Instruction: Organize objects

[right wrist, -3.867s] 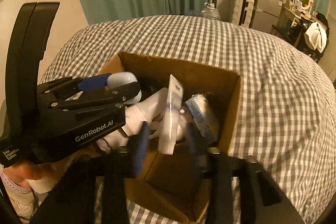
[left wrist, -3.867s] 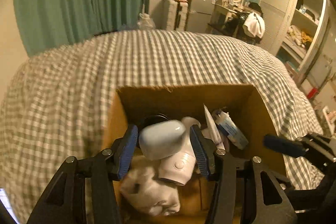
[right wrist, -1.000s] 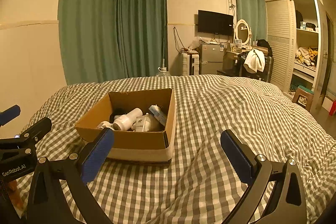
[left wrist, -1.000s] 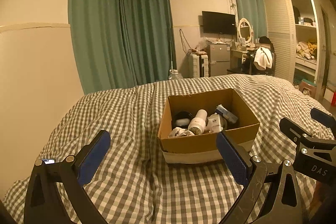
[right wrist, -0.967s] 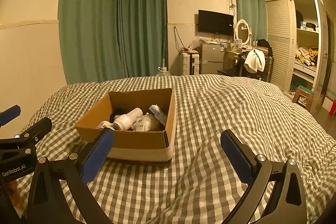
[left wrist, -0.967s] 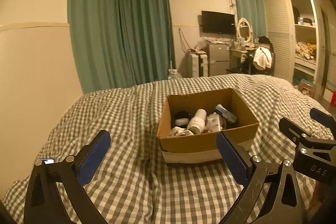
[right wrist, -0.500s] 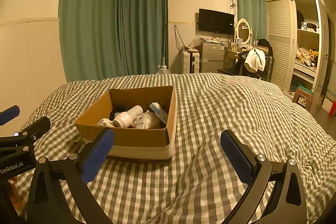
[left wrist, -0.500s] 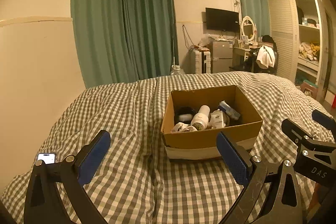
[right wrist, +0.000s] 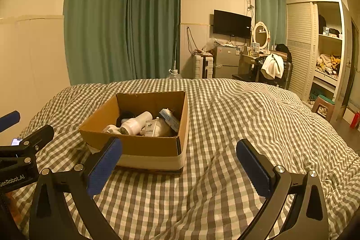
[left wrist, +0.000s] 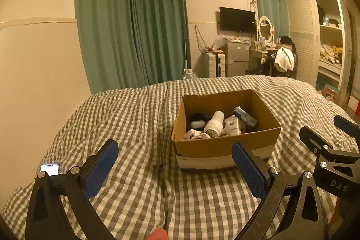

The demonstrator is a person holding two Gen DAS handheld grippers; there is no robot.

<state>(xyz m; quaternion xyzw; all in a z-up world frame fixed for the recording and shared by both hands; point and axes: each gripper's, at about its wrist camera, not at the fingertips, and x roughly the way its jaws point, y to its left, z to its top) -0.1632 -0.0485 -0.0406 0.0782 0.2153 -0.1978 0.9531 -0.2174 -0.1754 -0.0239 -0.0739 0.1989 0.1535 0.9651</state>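
An open cardboard box (left wrist: 225,145) (right wrist: 144,145) sits on the checked bed. Inside lie a white bottle (left wrist: 214,124) (right wrist: 135,123), a small white carton (left wrist: 232,126) (right wrist: 150,128), a blue-and-white pack (left wrist: 245,116) (right wrist: 169,118), a pale case in a black round holder (left wrist: 198,123) and white crumpled cloth (left wrist: 194,134). My left gripper (left wrist: 175,163) is open and empty, held back from the box's near side. My right gripper (right wrist: 177,163) is open and empty, near the box's right front corner. Each gripper shows at the edge of the other's view.
A phone (left wrist: 49,169) with a lit screen lies on the checked duvet (right wrist: 247,118) at the left. Green curtains (left wrist: 139,33), a fridge, a desk with a mirror, and an open wardrobe (right wrist: 326,48) stand beyond the bed.
Both grippers, shut on items inside the box 3.9 s ago, now stand open and empty, pulled back from it. Over the last second the views tilt slightly; the box stays put.
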